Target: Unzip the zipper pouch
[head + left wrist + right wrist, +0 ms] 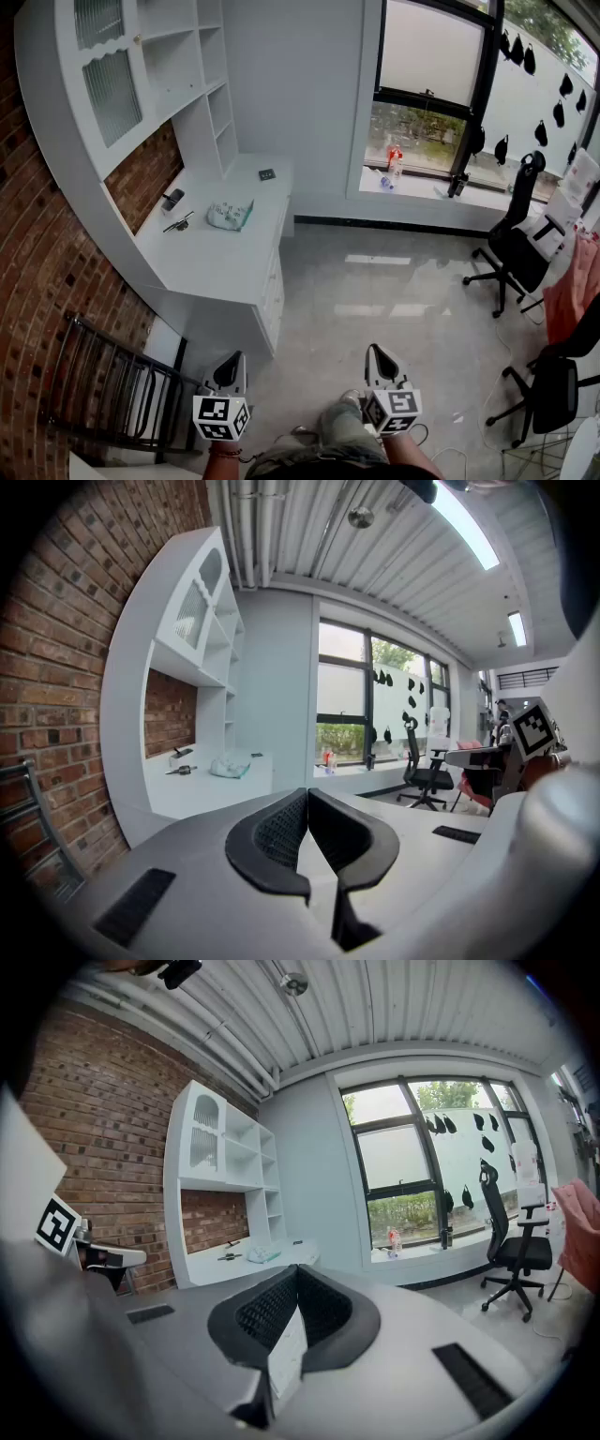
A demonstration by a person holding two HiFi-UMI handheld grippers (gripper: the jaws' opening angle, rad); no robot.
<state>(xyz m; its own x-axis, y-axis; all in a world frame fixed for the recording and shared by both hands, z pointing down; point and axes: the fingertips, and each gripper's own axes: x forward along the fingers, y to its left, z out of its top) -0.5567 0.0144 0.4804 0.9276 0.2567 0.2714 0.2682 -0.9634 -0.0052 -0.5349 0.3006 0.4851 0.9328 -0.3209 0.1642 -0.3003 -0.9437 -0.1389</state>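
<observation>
Two grippers, left [234, 364] and right [375, 352], are held with jaws pressed together, empty. The zipper pouch [230, 215] (pale, crumpled, greenish-edged) is seen lying on the white desk [216, 261].

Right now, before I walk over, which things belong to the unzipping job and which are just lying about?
For the job: pale pouch on the white desk; left gripper and right gripper, both shut, empty.
Lying about: dark items beside the pouch; bottles on the sill; office chair.
</observation>
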